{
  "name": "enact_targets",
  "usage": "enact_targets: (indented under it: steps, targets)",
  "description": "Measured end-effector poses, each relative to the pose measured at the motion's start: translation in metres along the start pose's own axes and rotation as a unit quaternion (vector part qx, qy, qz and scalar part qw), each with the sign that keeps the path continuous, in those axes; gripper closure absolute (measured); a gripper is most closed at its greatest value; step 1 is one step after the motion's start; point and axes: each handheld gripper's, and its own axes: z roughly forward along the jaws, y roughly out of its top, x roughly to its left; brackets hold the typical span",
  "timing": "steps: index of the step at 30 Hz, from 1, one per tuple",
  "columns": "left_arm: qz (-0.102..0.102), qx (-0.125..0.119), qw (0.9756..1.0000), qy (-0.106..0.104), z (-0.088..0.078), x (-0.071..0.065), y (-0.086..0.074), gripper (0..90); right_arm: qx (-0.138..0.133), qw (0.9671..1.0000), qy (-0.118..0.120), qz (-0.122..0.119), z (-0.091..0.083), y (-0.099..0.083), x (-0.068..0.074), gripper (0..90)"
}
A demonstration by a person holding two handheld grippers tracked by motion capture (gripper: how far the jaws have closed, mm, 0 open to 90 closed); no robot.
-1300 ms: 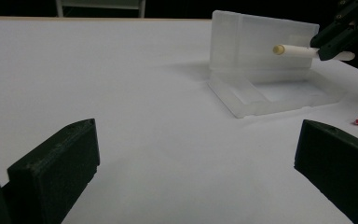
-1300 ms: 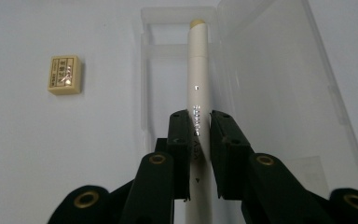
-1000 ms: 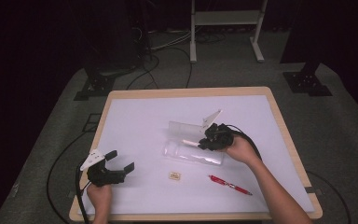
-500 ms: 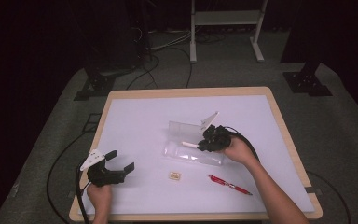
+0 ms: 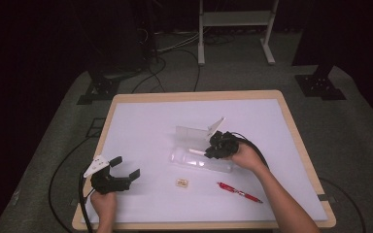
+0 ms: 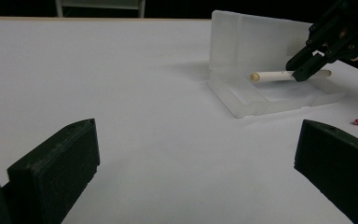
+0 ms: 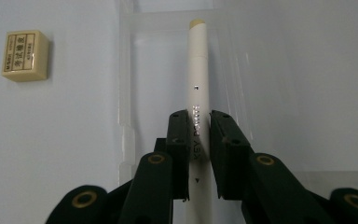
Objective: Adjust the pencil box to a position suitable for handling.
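Right gripper (image 7: 199, 135) clamped on white pen (image 7: 197, 84), barely shifted, now over open case (image 5: 194, 158) mid-frame; drop-in likely next. Left gripper (image 6: 191, 158) jaws apart, idle.

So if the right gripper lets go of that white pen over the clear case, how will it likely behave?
The white pen is a smooth round barrel, so it would probably roll unless the walls of the clear case stop it. It looks stiff and slim, likely light. The right gripper grips it across the barrel near one end, so it may tilt when released.
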Motion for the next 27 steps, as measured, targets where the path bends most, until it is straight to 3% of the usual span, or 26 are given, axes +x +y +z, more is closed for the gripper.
enact_targets:
  steps: [27]
  targets:
    - [0.0, 0.0, 1.0, 0.0, -0.0002, -0.0001, 0.0, 0.0, 0.013, 0.9999, 0.0, -0.003, 0.006, 0.0, 0.0011, 76.8]
